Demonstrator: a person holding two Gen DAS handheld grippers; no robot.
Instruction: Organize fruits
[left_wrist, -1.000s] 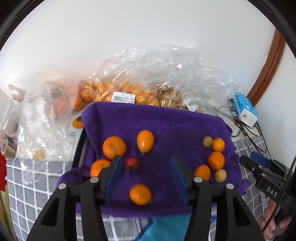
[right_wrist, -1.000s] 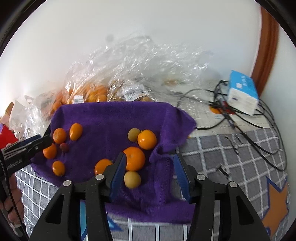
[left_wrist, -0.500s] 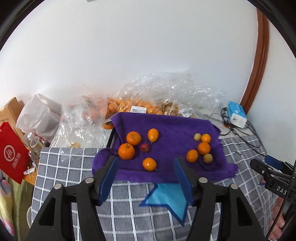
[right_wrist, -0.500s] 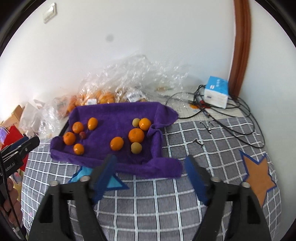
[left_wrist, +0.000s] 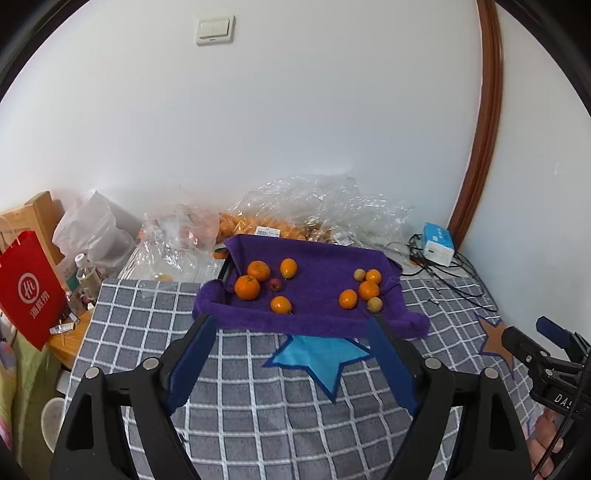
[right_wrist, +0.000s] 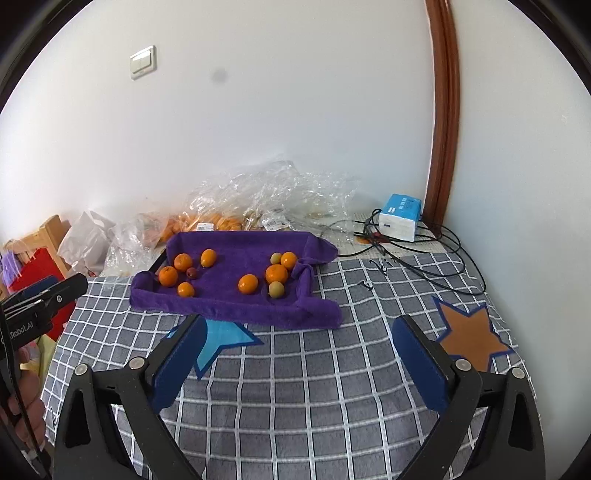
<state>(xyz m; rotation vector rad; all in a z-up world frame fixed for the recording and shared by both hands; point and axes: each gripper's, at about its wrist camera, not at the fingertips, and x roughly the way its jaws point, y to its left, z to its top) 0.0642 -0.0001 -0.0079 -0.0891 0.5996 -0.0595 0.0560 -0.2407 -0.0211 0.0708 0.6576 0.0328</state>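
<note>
Left gripper (left_wrist: 291, 328) has its jaws spread wide, holding nothing, touching nothing, hanging above the grey checked cloth (left_wrist: 258, 406) on the near side of the purple towel (left_wrist: 317, 284). Right gripper (right_wrist: 295, 328) is likewise wide apart and empty, above the same cloth, well short of the towel. Fruits lie on the towel in two clusters: oranges (left_wrist: 246, 287) plus a small red fruit (left_wrist: 274, 284) at left, oranges (left_wrist: 368, 290) and two pale yellowish fruits (left_wrist: 374, 304) at right; bagged fruit (left_wrist: 258, 225) sits behind by the wall.
</note>
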